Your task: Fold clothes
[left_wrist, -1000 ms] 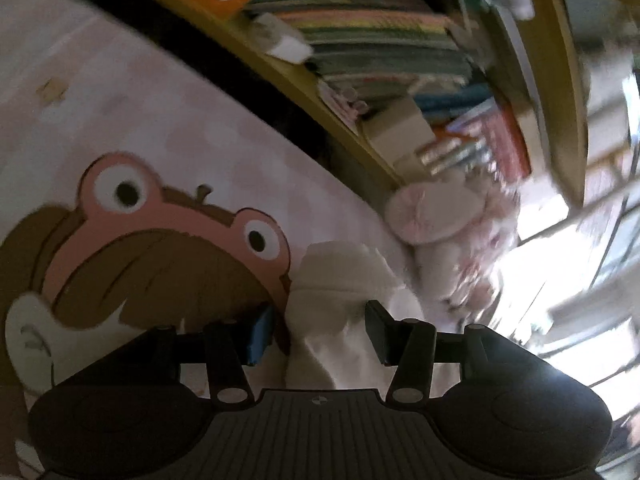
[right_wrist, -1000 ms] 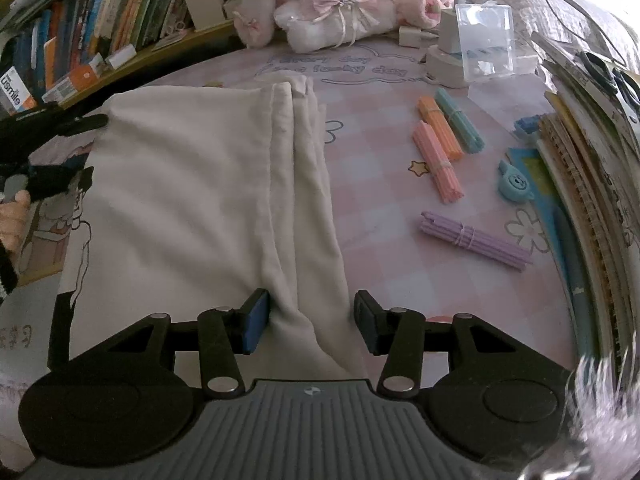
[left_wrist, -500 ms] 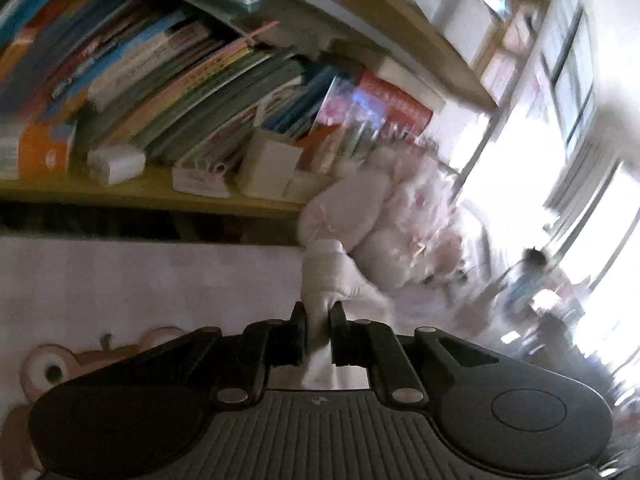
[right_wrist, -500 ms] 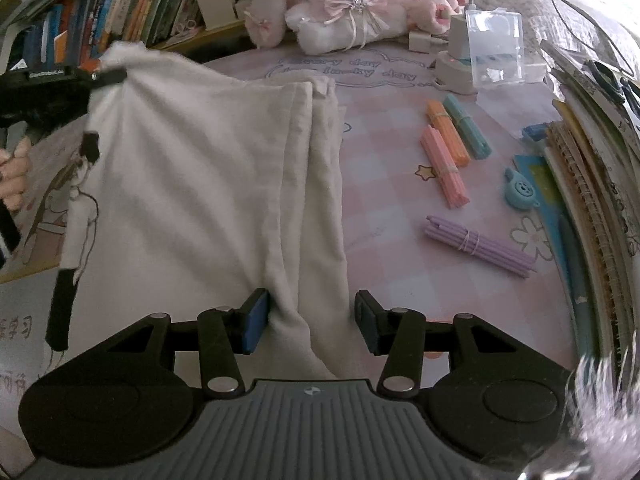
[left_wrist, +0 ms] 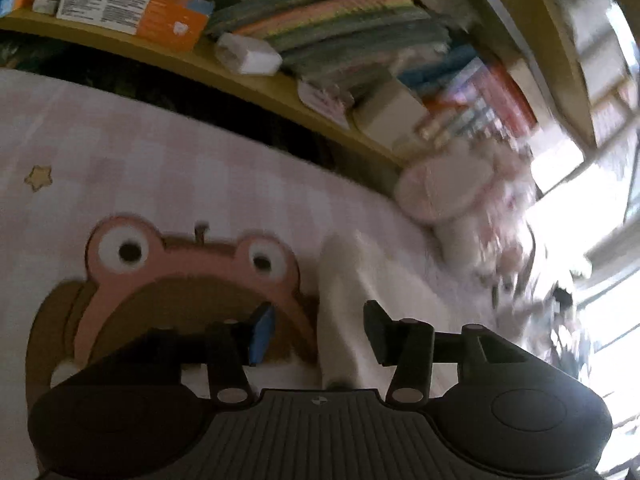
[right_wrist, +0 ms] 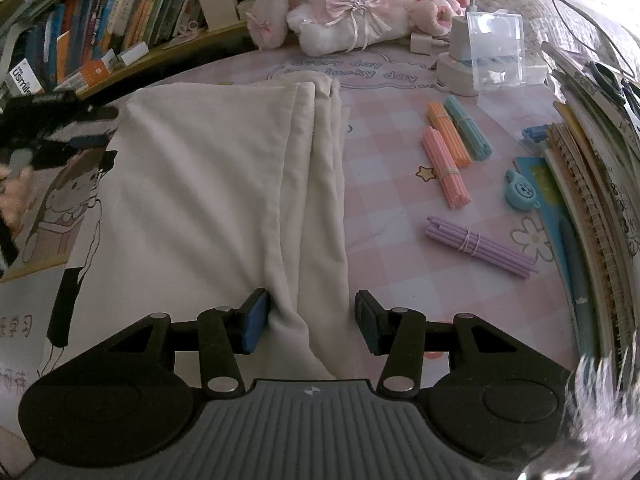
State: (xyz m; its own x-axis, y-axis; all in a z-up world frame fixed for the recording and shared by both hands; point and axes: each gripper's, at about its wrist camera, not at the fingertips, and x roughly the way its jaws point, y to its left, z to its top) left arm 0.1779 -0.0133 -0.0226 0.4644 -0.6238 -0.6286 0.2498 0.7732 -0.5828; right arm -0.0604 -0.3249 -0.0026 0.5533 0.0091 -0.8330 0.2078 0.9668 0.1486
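Here the cream garment lies folded lengthwise on the pink checked mat, stretching away from the right gripper toward the plush toy beyond its far end. The right gripper's jaws stand apart, with the garment's near, bunched end between them; the blue pad touches the cloth on one side, while the other finger stands clear of it. To this gripper's right lie bundles of coloured sticks, well apart from the cloth. The left gripper has its jaws opening; a ridge of the garment's corner runs between them, touching neither pad. Ahead of it and to its left is the mat's frog cartoon; farther ahead is a bookshelf.
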